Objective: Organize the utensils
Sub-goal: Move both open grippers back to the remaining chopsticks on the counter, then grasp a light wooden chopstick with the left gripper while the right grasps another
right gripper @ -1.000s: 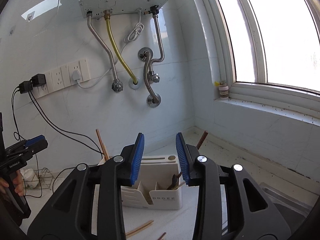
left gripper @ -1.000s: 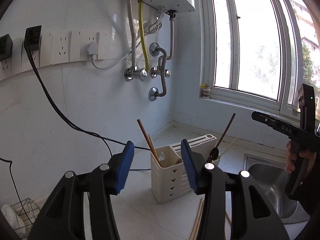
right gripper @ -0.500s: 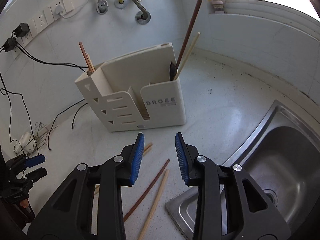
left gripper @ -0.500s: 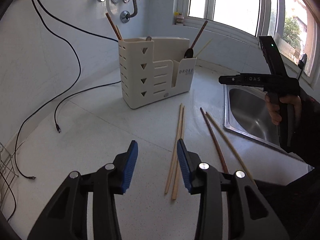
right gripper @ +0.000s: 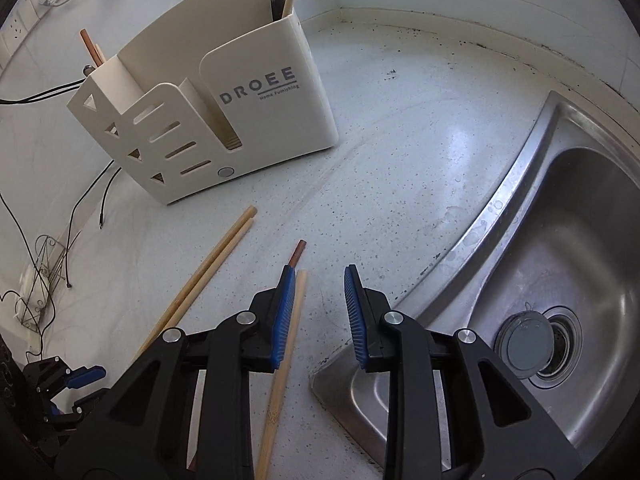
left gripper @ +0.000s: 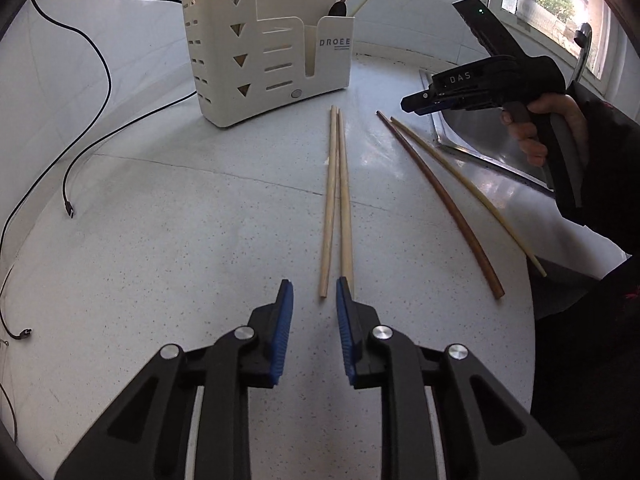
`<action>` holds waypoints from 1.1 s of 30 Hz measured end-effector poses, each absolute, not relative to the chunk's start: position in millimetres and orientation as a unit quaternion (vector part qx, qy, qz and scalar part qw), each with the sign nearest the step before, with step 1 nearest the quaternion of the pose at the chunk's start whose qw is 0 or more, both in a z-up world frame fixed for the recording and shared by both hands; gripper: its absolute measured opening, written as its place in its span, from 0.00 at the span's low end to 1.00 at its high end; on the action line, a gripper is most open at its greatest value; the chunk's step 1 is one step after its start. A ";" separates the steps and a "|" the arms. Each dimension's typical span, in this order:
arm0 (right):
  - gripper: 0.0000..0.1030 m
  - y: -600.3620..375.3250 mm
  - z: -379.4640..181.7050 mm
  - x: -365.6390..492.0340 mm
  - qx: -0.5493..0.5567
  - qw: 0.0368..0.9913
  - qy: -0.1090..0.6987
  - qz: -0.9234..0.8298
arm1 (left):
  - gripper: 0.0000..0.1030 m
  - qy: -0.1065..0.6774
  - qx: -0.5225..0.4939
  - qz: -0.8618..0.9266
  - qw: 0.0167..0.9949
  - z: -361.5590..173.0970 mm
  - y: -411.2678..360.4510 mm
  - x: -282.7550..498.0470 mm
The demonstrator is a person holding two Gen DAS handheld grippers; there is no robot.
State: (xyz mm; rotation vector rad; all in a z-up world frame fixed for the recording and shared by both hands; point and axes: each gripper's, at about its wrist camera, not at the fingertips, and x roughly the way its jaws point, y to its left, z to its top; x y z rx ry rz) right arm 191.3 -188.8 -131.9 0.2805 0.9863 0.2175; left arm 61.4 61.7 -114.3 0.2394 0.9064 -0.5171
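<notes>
A cream utensil holder stands on the counter with chopsticks and a dark spoon in it. Two light wooden chopsticks lie side by side in front of it. A dark brown chopstick and a pale one lie near the sink. My left gripper is open, just above the near ends of the light pair. My right gripper is open above the counter, with the brown and pale chopsticks by its left finger.
A steel sink is set into the counter at the right. Black cables trail over the left of the counter. A small wire rack stands at the far left. The wall and window ledge are behind the holder.
Both grippers have tilted down from the wall and come low over the counter. The left now sits at the near ends of the light chopsticks, the right by the brown and pale ones.
</notes>
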 end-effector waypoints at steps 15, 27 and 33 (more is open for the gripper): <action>0.20 -169.2 -136.4 197.5 0.089 0.858 0.495 0.107 | 0.16 0.441 0.138 -0.261 0.848 -117.8 61.1 67.9; 0.13 -147.9 -135.8 215.7 0.019 0.848 0.525 0.070 | 0.12 0.450 0.168 -0.255 0.839 -114.3 49.7 68.1; 0.11 -139.7 -134.3 222.3 -0.003 0.838 0.544 0.045 | 0.04 0.456 0.169 -0.250 0.837 -113.6 47.8 71.6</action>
